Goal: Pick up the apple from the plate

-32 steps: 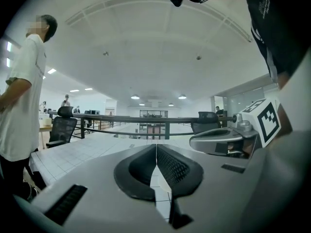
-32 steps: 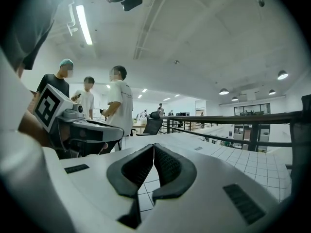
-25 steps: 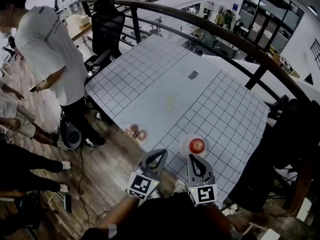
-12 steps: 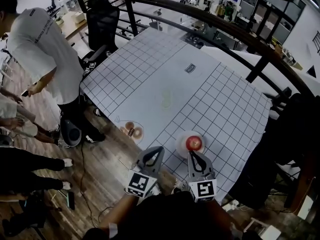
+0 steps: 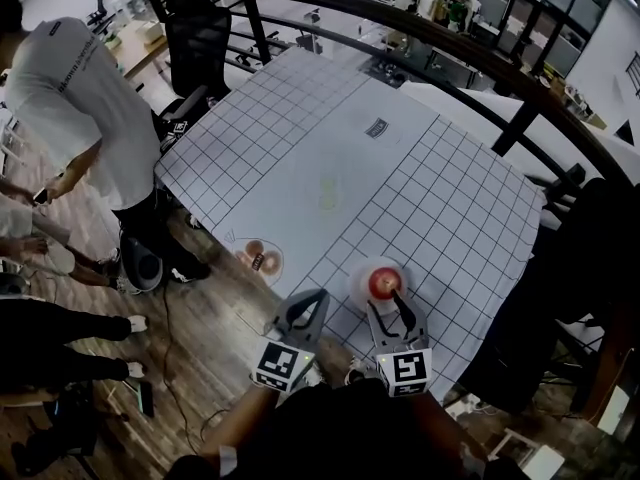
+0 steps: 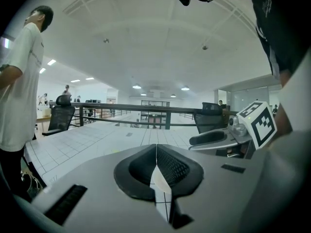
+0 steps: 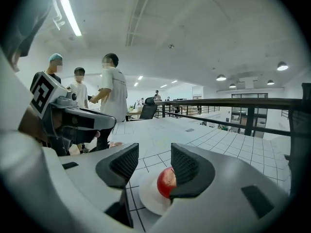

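Note:
A red apple (image 5: 383, 283) sits on a small white plate (image 5: 362, 278) near the table's front edge. My right gripper (image 5: 393, 300) hovers at the plate's near rim. Its jaws have just been opening and stand apart with nothing between them. In the right gripper view the apple (image 7: 165, 182) lies just beyond the tips of the right gripper (image 7: 154, 160), partly hidden by the right-hand finger, on the plate (image 7: 148, 198). My left gripper (image 5: 306, 306) is shut and empty beside it, over the table edge; its own view shows the left gripper (image 6: 156, 148) with jaws together.
A second plate with donuts (image 5: 258, 257) lies left of the apple at the table's edge. The gridded table (image 5: 330, 158) stretches ahead to a dark railing (image 5: 420, 43). People stand at the left (image 5: 85, 108), with an office chair (image 5: 200, 43) behind.
The right gripper's jaws went from shut to apart. Both grippers moved forward and lower, the right one up to the plate's near edge.

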Demonstrator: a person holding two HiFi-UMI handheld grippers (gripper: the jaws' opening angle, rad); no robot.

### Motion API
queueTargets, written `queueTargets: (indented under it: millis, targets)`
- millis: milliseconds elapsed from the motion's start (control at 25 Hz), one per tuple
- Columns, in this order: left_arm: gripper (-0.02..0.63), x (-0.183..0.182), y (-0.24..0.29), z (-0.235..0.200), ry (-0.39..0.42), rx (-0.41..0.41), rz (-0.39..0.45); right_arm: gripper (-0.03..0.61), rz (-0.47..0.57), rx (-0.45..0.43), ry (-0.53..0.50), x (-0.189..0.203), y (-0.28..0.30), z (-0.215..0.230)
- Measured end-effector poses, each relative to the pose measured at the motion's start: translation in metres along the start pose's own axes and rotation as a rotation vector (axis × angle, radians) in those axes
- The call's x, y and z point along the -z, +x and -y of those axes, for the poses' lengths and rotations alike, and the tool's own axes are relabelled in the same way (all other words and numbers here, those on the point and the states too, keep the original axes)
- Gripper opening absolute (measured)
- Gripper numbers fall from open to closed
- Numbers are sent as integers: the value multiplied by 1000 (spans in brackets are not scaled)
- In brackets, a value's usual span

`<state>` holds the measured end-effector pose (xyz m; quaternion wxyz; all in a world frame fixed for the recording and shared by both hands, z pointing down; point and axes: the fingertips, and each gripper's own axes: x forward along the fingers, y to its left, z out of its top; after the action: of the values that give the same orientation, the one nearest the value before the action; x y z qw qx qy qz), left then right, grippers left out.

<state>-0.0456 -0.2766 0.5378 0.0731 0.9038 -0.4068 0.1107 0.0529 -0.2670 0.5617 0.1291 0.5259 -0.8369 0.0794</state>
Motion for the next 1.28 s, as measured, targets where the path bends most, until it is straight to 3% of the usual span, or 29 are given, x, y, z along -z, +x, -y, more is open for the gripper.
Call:
queueTargets:
  millis: [600,1280]
  targets:
    - [23,12,7,6,8,13,-17,381,-122,45,42,59,19,20]
    - [23,25,2,-5,-6,-28,-67,426,-261,11,65,110,54,34]
